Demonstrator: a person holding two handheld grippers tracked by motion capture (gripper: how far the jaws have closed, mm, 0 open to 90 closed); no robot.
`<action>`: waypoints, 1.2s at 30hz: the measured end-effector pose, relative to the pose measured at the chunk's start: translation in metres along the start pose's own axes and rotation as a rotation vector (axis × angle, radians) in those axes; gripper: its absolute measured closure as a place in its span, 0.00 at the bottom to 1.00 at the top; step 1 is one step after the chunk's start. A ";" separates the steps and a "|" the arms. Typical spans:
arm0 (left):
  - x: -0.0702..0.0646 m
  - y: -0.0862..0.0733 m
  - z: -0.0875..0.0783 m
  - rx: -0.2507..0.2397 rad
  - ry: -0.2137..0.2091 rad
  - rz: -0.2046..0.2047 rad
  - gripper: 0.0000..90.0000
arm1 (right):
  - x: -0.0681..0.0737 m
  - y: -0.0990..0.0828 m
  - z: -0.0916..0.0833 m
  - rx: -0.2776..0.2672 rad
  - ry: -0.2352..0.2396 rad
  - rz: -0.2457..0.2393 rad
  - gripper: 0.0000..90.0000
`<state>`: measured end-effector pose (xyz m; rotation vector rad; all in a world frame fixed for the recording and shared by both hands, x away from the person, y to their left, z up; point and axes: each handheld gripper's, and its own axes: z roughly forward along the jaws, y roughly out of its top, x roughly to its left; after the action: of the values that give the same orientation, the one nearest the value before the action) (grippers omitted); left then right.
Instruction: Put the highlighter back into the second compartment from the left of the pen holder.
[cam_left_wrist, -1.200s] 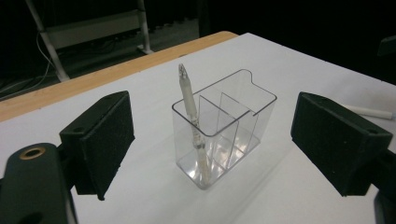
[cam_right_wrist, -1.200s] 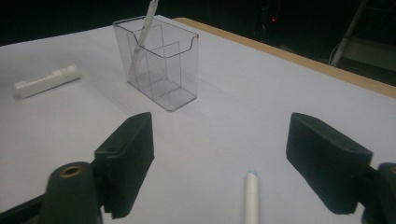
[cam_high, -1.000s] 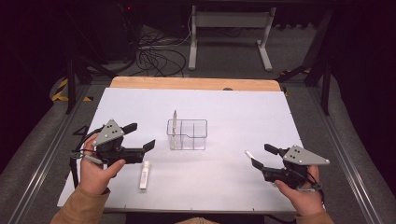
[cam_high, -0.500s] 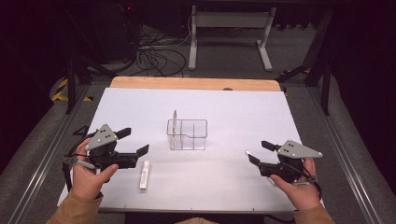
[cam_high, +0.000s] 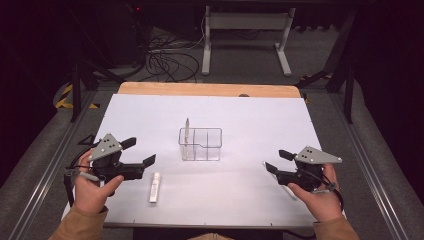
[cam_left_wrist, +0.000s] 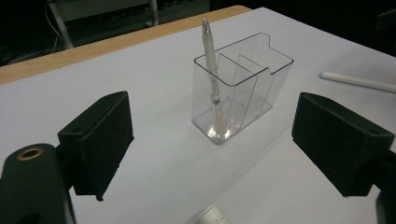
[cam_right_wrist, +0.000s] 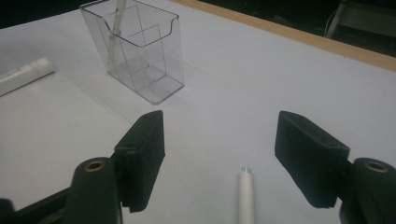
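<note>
Your white table (cam_high: 150, 115) has a wooden far edge (cam_high: 207, 89); beyond it grey floor (cam_high: 240, 60), tangled cables (cam_high: 167, 62), white stand (cam_high: 245, 35), dark room.

Right gripper view: white pen (cam_right_wrist: 246, 193) cut off by the lower edge. White tube (cam_right_wrist: 23, 74) cropped at the left. Left gripper view: tube cap (cam_left_wrist: 211, 216) barely visible.

clear organizer (cam_high: 200, 144) stands mid-table (cam_high: 250, 120), bare sheet around it.

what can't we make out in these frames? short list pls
- White pen between the right gripper's open jaws: right gripper view's bottom edge cuts off its lower end.
- White tube near the left gripper: mostly cut off by the left gripper view's bottom edge.
- Its label print: too small to read.
- Which compartment of the clear holder the upright pen occupies: too small in high view.
</note>
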<state>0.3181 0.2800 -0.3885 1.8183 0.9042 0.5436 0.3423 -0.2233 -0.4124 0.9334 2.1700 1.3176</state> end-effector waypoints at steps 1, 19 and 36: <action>0.000 0.000 0.000 0.000 0.000 -0.001 0.15 | -0.001 0.001 0.000 0.008 0.002 -0.003 0.40; 0.004 -0.005 -0.003 0.008 0.002 -0.030 0.14 | -0.009 0.009 0.020 0.185 -0.023 -0.045 0.46; 0.006 -0.008 -0.004 0.021 0.003 -0.039 0.14 | -0.016 0.008 0.035 0.428 -0.071 -0.028 0.49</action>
<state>0.3158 0.2892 -0.3945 1.8149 0.9485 0.5138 0.3785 -0.2116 -0.4206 1.0796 2.4453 0.8028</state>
